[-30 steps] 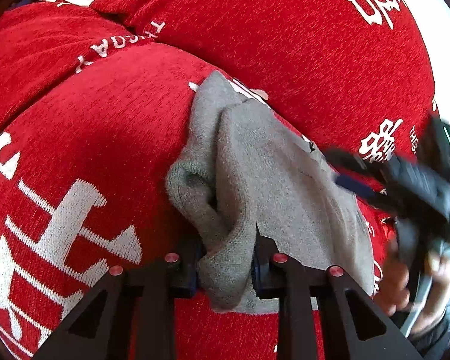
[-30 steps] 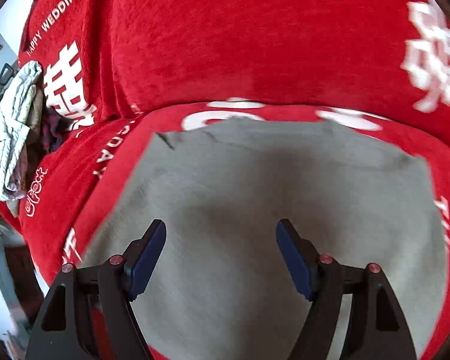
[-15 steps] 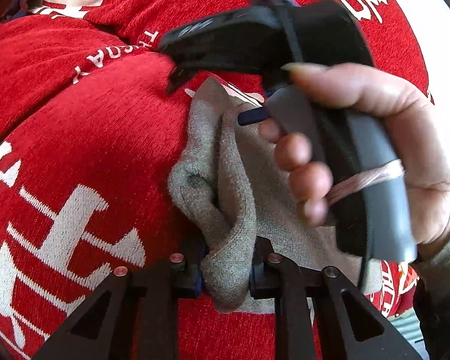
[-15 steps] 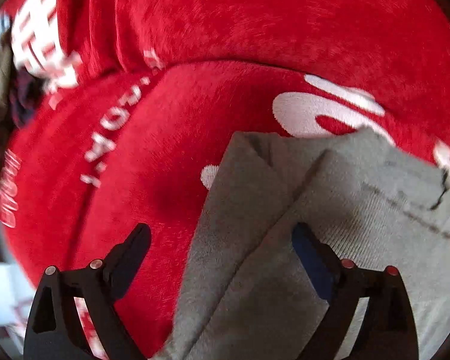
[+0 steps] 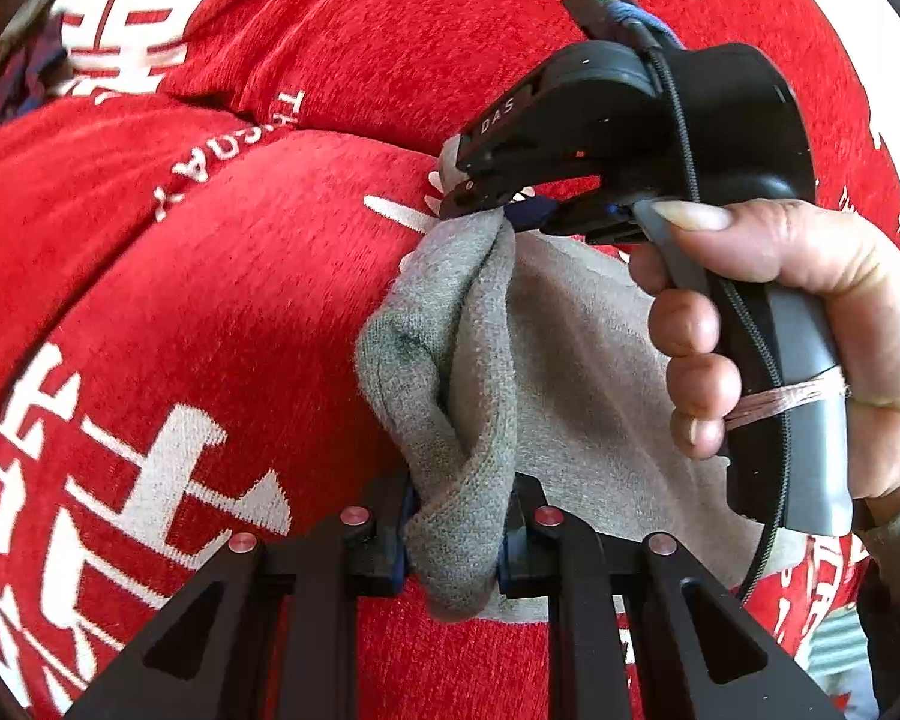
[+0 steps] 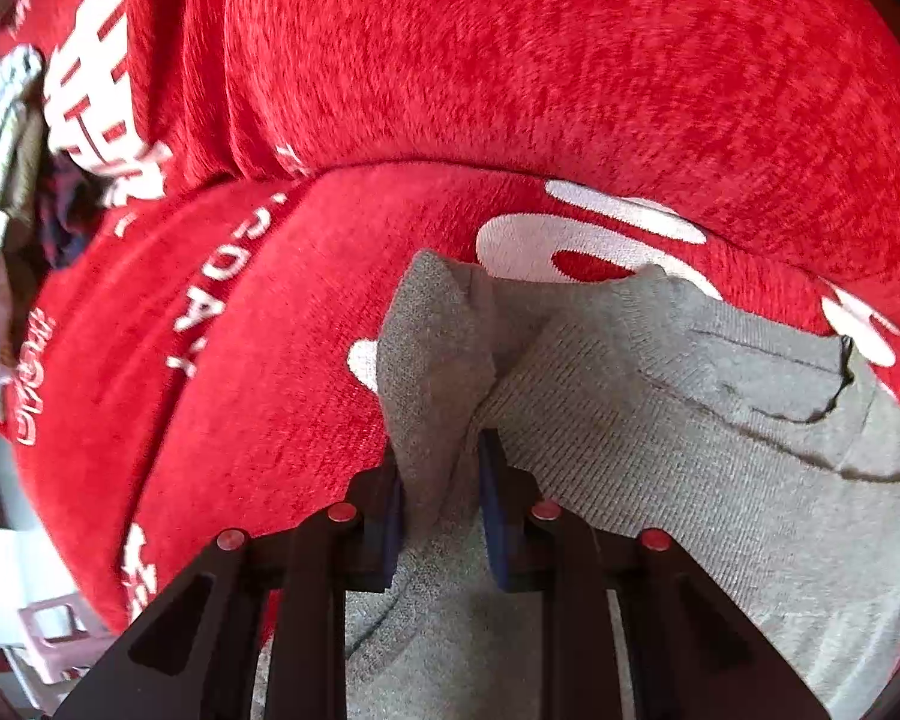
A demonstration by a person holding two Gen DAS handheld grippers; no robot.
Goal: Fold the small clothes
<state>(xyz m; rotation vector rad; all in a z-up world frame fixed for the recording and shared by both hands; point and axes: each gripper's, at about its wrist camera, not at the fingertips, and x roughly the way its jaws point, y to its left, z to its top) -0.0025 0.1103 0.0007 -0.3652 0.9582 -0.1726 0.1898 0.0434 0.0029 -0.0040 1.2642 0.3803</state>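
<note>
Left wrist view: the grey garment [image 5: 576, 372] is seen lying on a red cover [image 5: 222, 312] with white letters, which looks like a soft bed or sofa; which one cannot be told. One bunched edge of the garment is pinched between the pads of the left gripper [image 5: 456, 534], low in the picture. The far corner of the same edge is met by the right gripper [image 5: 498, 210], which is held in a hand [image 5: 810, 324]. In the right wrist view, a fold of grey cloth is seen standing between the pads of the right gripper [image 6: 441, 510], and its jaws are closing on that fold; the cloth is squeezed thin there, so it looks caught. The garment is probably held at two spots along one side so that this side can be lifted and laid over the rest in one neat fold. Most of the cloth is left flat on the cover, toward the right, and a small pocket or seam with a dark edge [image 6: 810, 384] is seen there. At the far left of the right wrist view, a heap of other clothes [image 6: 6, 180] is seen past the edge of the cover, well apart from the work. Nothing is seen lying on the garment, so the fold is not blocked. The soft, bumpy cover may let the cloth slide or wrinkle.
</note>
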